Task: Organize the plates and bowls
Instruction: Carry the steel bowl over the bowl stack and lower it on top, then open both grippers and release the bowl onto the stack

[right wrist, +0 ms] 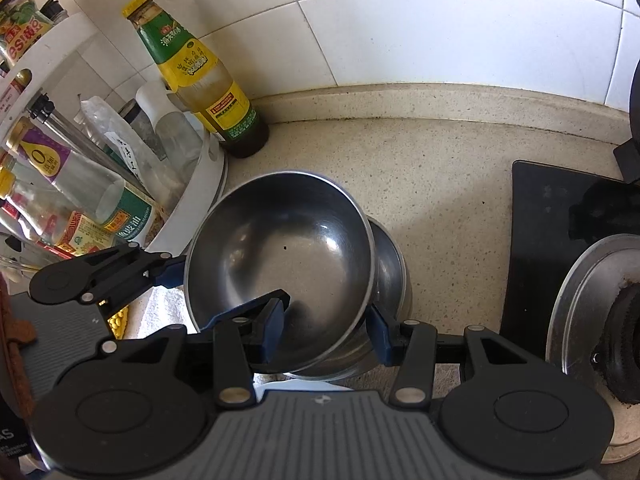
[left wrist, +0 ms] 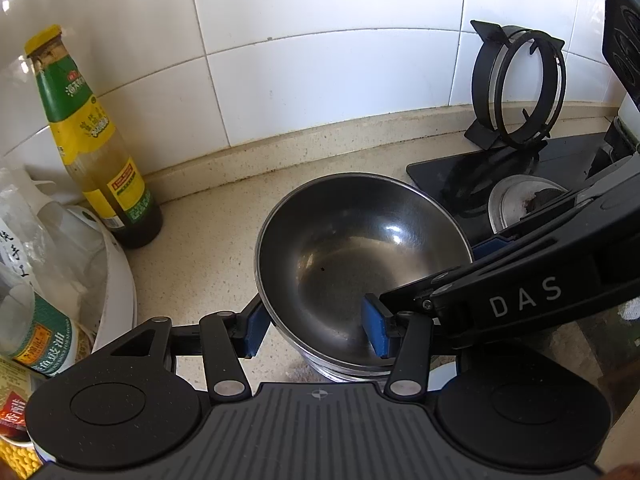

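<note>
Both grippers clamp the top steel bowl (left wrist: 360,248): the left gripper (left wrist: 316,330) pinches its near rim, and the right gripper (right wrist: 326,330) grips the opposite rim (one pad inside, one outside). "DAS" reads on the right gripper's arm. That bowl sits tilted on a bowl stack (right wrist: 390,276) mid-tabletop. A green-and-yellow-labelled sauce bottle (left wrist: 100,152) stands by the tiled back edge, its writing too small to read.

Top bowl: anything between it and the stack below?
Nothing visible. The top bowl sits tilted over the stack, its rim straddled by the left tool and the right tool, each with one pad inside and one outside. The nearest bottle stands apart.
</note>
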A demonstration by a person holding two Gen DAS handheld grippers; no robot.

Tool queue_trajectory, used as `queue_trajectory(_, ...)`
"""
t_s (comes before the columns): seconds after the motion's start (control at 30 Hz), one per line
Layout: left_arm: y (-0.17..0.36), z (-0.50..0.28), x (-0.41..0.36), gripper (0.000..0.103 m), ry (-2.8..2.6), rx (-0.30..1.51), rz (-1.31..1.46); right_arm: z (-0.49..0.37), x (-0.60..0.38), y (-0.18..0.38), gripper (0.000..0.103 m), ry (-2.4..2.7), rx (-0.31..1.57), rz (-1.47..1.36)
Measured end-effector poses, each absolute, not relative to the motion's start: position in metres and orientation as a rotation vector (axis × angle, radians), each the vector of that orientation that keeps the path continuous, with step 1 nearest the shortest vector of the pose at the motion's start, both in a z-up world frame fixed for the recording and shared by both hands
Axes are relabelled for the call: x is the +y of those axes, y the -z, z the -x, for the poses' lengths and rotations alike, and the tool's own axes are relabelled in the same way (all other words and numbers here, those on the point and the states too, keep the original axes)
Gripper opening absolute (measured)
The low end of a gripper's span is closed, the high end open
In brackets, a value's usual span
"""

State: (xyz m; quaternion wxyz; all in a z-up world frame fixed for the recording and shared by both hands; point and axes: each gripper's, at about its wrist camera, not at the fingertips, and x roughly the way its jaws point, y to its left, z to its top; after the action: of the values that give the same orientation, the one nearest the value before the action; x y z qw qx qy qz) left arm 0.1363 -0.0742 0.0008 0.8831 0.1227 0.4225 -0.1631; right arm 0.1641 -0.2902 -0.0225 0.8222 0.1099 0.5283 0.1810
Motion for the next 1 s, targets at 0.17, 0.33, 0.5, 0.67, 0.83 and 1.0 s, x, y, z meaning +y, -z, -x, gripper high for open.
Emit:
queue_trajectory(0.17, 0.002, -0.138, -0.073, 0.058, 0.341, 0.885, -0.254, -0.166, -0.288, 0.023, 0.052, -0.384, 1.129, -0.225)
queue_trajectory(0.33, 0.002, -0.139, -0.072, 0.059, 0.342, 0.887, -0.248, -0.167, -0.287, 0.023, 0.052, -0.374, 1.131, -0.214)
queue_trajectory(0.5, 0.001, -0.138, -0.070, 0.061, 0.344, 0.878, -0.244, -0.168, -0.291, 0.015, 0.054, -0.359, 1.108, -0.194)
queue_trajectory(0.67, -0.002, -0.136, -0.069, 0.063, 0.345, 0.868, -0.235, -0.167, -0.300, 0.007, 0.056, -0.335, 1.078, -0.200)
queue_trajectory(0.83, -0.002, -0.135, -0.071, 0.064, 0.351, 0.868, -0.240, -0.166, -0.303, 0.006, 0.056, -0.329, 1.080, -0.204)
queue_trajectory(1.0, -0.002, -0.134, -0.068, 0.066, 0.361, 0.867, -0.242, -0.165, -0.305, 0.011, 0.056, -0.324, 1.097, -0.209)
